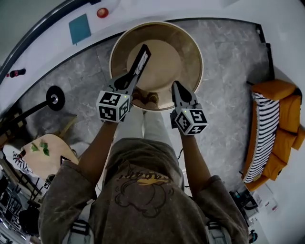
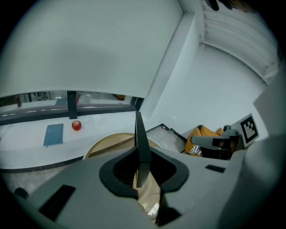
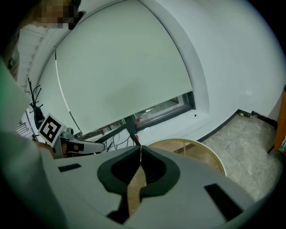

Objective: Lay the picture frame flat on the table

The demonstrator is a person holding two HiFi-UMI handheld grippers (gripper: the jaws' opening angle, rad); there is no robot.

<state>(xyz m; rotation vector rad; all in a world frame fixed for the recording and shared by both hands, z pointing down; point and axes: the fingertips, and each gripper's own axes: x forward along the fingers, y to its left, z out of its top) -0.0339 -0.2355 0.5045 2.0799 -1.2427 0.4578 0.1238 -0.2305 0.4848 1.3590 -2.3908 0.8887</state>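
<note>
The picture frame (image 1: 141,58) is a thin dark panel seen nearly edge-on, held upright and tilted above the round wooden table (image 1: 193,45). My left gripper (image 1: 131,79) is shut on the frame's lower end. In the left gripper view the frame's dark edge (image 2: 139,134) rises from between the jaws of that gripper (image 2: 142,156), with the table rim (image 2: 105,142) behind. My right gripper (image 1: 177,87) hovers at the table's near edge, to the right of the frame and apart from it. In its own view the right gripper (image 3: 140,150) has its jaws closed together on nothing, above the table (image 3: 203,150).
A red ball (image 1: 102,13) and a blue notebook (image 1: 79,28) lie on the white ledge behind the table. An orange seat with a striped cushion (image 1: 267,133) stands to the right. A black stand (image 1: 55,98) and a small side table (image 1: 47,147) are at the left.
</note>
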